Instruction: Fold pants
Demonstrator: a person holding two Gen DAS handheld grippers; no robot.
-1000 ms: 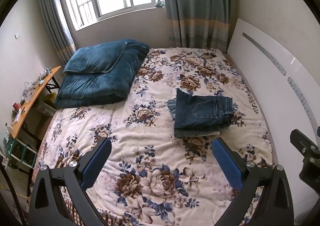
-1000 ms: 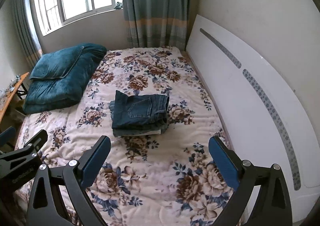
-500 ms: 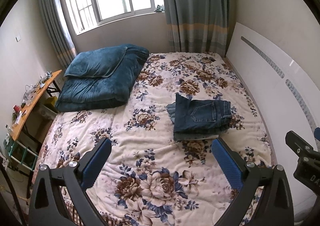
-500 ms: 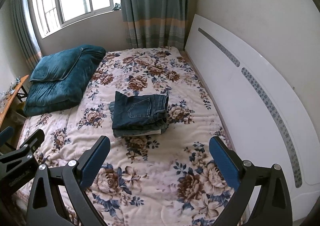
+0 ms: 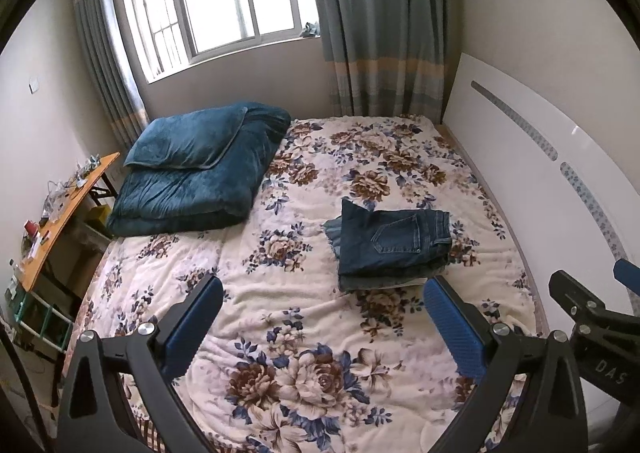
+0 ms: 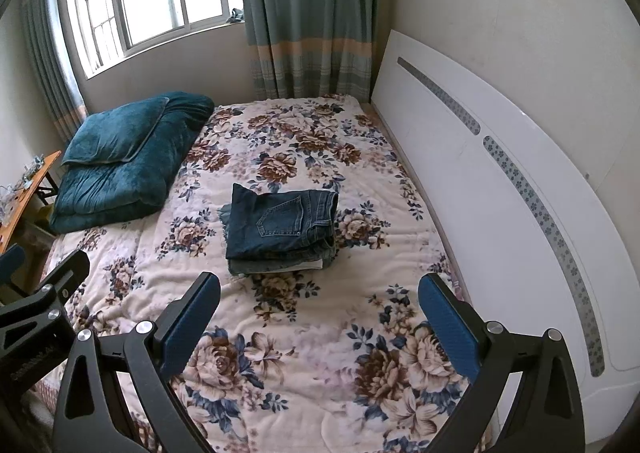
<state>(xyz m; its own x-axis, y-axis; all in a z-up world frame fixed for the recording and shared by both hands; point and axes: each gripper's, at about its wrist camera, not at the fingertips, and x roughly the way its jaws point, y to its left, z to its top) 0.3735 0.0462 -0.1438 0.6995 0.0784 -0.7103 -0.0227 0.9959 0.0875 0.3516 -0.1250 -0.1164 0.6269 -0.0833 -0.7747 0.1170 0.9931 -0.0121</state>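
Both cameras have pulled back and up a little from 1 second ago, so the window and the curtains fill more of the top of each view. The folded pants (image 5: 394,243) look a bit smaller and sit in the same spot on the bed (image 5: 280,293). Nothing on the bed has moved.

The left hand-held gripper (image 5: 322,325) is wide open. Its 2 blue pads (image 5: 188,327) are far apart and hold nothing. It hangs in the air above the near part of the bed and touches nothing. The pants lie past its right pad, well apart from it.

The right hand-held gripper (image 6: 318,323) is wide open too, with nothing between its blue pads (image 6: 448,329). It also hangs over the flowery blanket (image 6: 304,353) and touches nothing. In the left view the right gripper's black frame shows at the right edge.

The pants are dark blue jeans, folded into a neat block with a back pocket on top. They rest flat on the flowery blanket, near the middle of the bed and closer to the white headboard (image 6: 500,173). A folded teal quilt (image 5: 192,181) lies at the far left corner of the bed, well apart from the pants. A wooden worktop (image 5: 60,221) with small things on it stands beside the bed on the left.
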